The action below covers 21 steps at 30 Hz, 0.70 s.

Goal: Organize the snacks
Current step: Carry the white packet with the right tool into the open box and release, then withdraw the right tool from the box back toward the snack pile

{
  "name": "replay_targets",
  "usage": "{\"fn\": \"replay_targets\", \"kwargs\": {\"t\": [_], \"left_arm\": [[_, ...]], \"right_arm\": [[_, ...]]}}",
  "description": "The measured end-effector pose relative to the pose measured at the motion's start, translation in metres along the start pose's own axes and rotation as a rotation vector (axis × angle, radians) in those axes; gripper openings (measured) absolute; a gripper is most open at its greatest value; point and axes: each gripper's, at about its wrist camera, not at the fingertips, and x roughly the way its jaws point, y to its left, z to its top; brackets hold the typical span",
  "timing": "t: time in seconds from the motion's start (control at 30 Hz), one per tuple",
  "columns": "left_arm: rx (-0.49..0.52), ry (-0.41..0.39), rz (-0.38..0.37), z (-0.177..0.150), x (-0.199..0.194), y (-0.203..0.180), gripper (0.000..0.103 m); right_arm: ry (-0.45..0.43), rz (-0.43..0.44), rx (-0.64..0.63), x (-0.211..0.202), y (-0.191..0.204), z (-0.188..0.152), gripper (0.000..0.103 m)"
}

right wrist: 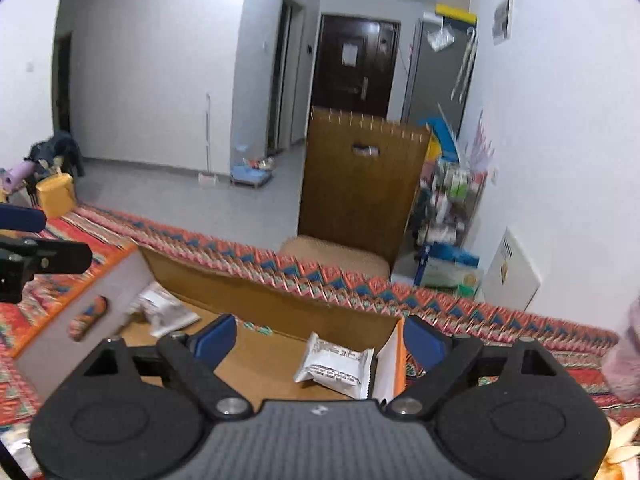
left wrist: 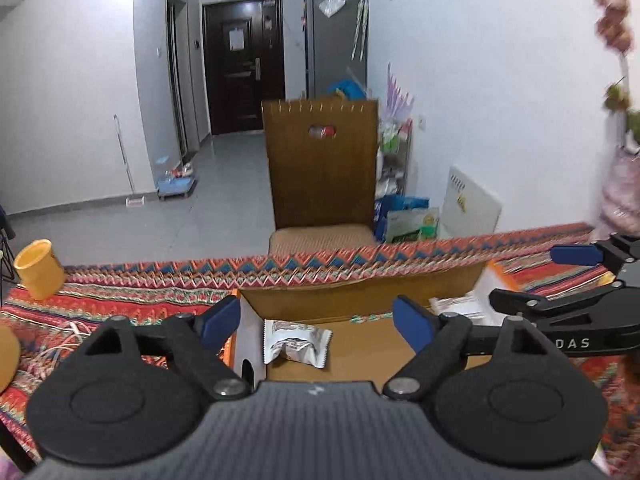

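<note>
Both tongs stand spread wide with nothing between their blue pads. Left tongs (left wrist: 318, 322) hang over the left end of one open cardboard box (left wrist: 360, 294); right tongs (right wrist: 320, 336) hang over its right end. In the left wrist view, the right tongs enter from the right edge, also spread.

Two silver-white snack packets lie on the box floor, each loose and touched by neither pair of tongs:
1. Left packet (left wrist: 296, 342), near the box's left wall, just ahead of the left tongs.
2. Right packet (right wrist: 334, 364), just beside the box's right wall, which is white with an orange edge.

The left wall carries one oval hand-hole (right wrist: 89, 317).

The box rests on one surface covered by a patterned red, orange and blue cloth (left wrist: 140, 280). One yellow cup (left wrist: 40, 268) stands on the cloth, well apart from the box to the left. One loose bundle of pale cable (left wrist: 60, 344) lies on the cloth near the left tongs.

Beyond the far edge of the surface stands one brown chair (left wrist: 322, 168) with a cushioned seat. Farther back: one grey refrigerator (left wrist: 336, 40) and one dark door (left wrist: 244, 64).
</note>
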Motion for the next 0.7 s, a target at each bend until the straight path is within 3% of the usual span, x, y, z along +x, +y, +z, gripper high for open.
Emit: {"fn": "replay_targets", "kwargs": {"t": [0.17,0.37,0.53,0.7], "left_arm": [[0.012,-0.089,-0.019,-0.012,-0.084,-0.008,0.096],[-0.001,-0.200,-0.035,-0.053,-0.182,-0.012,0.102],[-0.048,-0.271,-0.024,-0.105,-0.246,-0.009,0.103],[-0.094,-0.274,-0.004,-0.171,-0.288,-0.013,0.103]], "right_arm": [[-0.083,0.024,0.018,-0.081,0.002,-0.001,0.100],[-0.182,0.031,0.017,-0.176,0.009,-0.030,0.103],[-0.252,0.050,0.028,-0.248,0.019,-0.081,0.103],[-0.290,0.081,0.084,-0.301,0.031,-0.144,0.103]]}}
